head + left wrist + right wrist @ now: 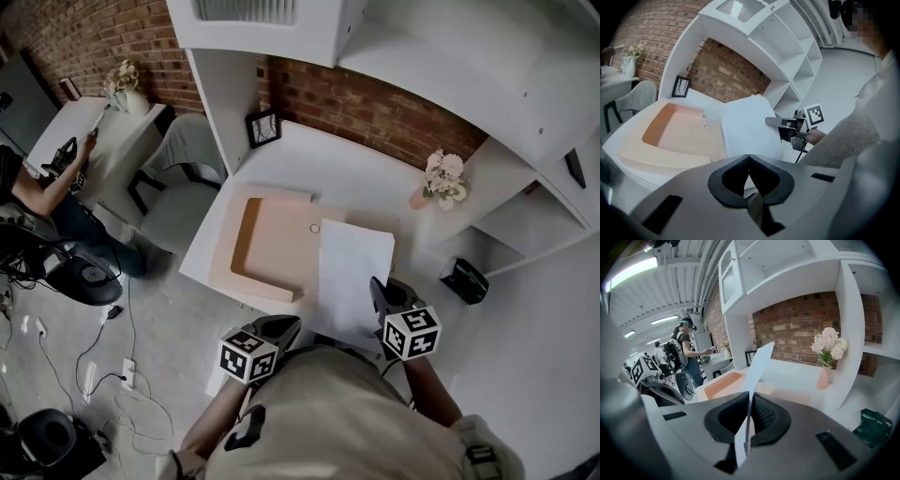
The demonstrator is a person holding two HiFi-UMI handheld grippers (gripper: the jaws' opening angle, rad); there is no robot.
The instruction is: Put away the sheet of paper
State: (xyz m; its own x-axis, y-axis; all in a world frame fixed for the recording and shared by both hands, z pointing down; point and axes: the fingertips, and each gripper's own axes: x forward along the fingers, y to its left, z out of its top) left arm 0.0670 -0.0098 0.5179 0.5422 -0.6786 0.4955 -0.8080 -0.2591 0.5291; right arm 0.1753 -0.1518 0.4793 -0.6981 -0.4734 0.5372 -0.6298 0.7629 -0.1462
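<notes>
A white sheet of paper point(354, 277) hangs over the right part of the white desk point(309, 159), its near edge pinched in my right gripper point(380, 292), which is shut on it. In the right gripper view the sheet point(757, 364) rises edge-on from between the jaws of my right gripper point(749, 420). A shallow peach tray point(272, 246) lies on the desk just left of the sheet. My left gripper point(281, 328) is off the desk's near edge, shut and holding nothing; its view shows the tray point(679, 131), the sheet point(750, 126) and the right gripper point(780, 123).
A pink vase of flowers point(441, 180) stands at the back right and a small picture frame point(263, 127) at the back left. A dark green box point(464, 279) sits on the shelf unit's lower ledge at right. A grey chair point(183, 178) and a seated person point(37, 192) are on the left.
</notes>
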